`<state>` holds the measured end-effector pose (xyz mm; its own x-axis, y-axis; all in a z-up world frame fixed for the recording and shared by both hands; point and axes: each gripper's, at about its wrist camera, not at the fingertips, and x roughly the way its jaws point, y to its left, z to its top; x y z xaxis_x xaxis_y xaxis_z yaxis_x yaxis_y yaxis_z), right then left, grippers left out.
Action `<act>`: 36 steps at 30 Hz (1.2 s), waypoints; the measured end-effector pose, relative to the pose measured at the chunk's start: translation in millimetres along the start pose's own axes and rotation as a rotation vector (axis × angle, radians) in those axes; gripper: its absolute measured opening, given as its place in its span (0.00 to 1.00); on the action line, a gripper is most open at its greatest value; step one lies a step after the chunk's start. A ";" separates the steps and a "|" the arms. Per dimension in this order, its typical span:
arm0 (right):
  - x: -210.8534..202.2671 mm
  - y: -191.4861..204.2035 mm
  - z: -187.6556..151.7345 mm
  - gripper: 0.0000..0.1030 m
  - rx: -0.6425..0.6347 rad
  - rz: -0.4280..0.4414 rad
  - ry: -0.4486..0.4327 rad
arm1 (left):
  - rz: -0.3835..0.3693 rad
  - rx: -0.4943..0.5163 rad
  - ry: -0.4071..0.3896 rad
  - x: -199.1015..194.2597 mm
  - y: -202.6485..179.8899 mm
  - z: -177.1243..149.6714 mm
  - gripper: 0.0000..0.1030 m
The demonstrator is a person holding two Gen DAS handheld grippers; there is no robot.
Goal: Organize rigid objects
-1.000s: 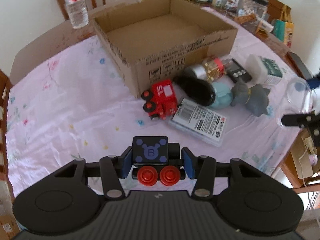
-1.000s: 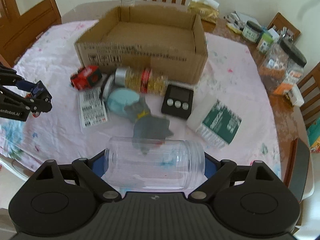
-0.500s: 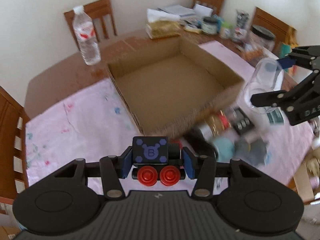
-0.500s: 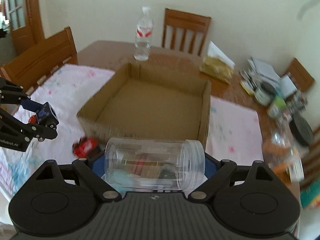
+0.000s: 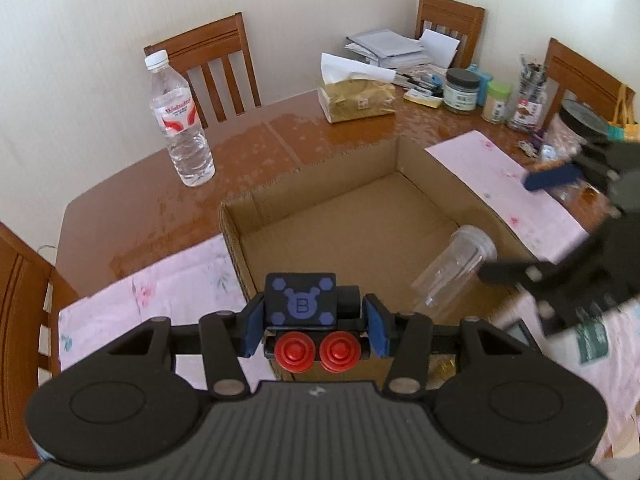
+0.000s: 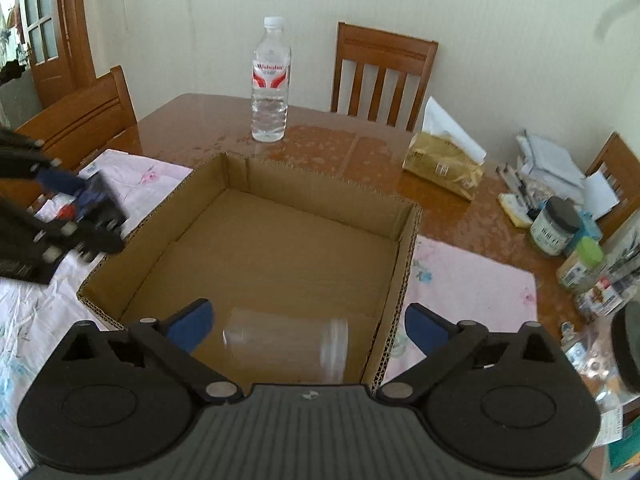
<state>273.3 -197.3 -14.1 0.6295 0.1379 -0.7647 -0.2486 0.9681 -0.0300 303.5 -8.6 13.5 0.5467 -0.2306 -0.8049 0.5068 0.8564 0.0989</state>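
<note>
Cardboard box [image 6: 404, 240], landmark: right gripper [image 6: 308, 326] is opening its jaws wide above the near end, clear jar [image 6: 286, 344] dropping free between them into the box. Left gripper [image 5: 316, 322] is gripping the toy train block [image 5: 301, 300] tightly at the box's near wall; judged best carried well over the floor, clear of the jar, before releasing.

Each tool [image 5: 315, 325] is matte black with round discs, silver screws and blue pads [image 6: 191, 325].
</note>
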 end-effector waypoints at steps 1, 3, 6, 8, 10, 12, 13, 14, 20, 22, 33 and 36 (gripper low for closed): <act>0.2 -2.5 -1.3 1.00 0.014 0.006 0.004 | 0.005 -0.005 0.005 5.7 1.6 3.9 0.49; -1.8 -7.6 -5.9 1.00 0.047 0.019 0.006 | 0.015 -0.008 0.009 17.5 4.7 12.4 0.49; -6.2 -14.0 -11.9 1.00 0.085 0.016 0.010 | 0.027 -0.014 0.018 31.9 8.2 23.3 0.49; -10.3 -17.7 -15.1 1.00 0.102 0.000 0.003 | 0.036 -0.013 0.019 41.4 9.9 30.9 0.49; -15.2 -22.0 -17.4 1.00 0.121 -0.009 -0.002 | 0.042 -0.013 0.016 49.8 11.9 38.9 0.49; -21.0 -26.7 -19.4 1.00 0.142 -0.015 -0.009 | 0.045 -0.020 0.015 57.4 14.3 46.6 0.49; -23.0 -28.4 -20.3 1.00 0.149 -0.019 -0.011 | 0.050 -0.022 0.015 61.4 15.3 50.3 0.49; -24.6 -30.0 -20.8 1.00 0.153 -0.026 -0.012 | 0.058 -0.022 0.014 64.9 16.3 53.8 0.53; -30.1 -34.5 -28.6 1.00 0.173 -0.059 -0.011 | 0.119 -0.060 -0.074 58.1 22.2 59.2 0.97; -29.8 -34.3 -32.4 1.00 0.181 -0.066 -0.001 | 0.112 -0.060 -0.079 53.4 22.5 56.5 0.97; -33.9 -28.3 -43.6 1.00 0.242 -0.097 0.020 | 0.126 -0.044 -0.110 17.0 19.9 19.8 0.97; -39.6 -29.1 -47.8 1.00 0.288 -0.114 0.012 | 0.126 -0.062 -0.121 3.9 19.6 2.1 0.97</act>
<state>220.4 -240.9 -13.7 0.6318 0.0241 -0.7747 0.0429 0.9969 0.0660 317.0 6.3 13.5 0.6810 -0.1705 -0.7122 0.3896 0.9078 0.1552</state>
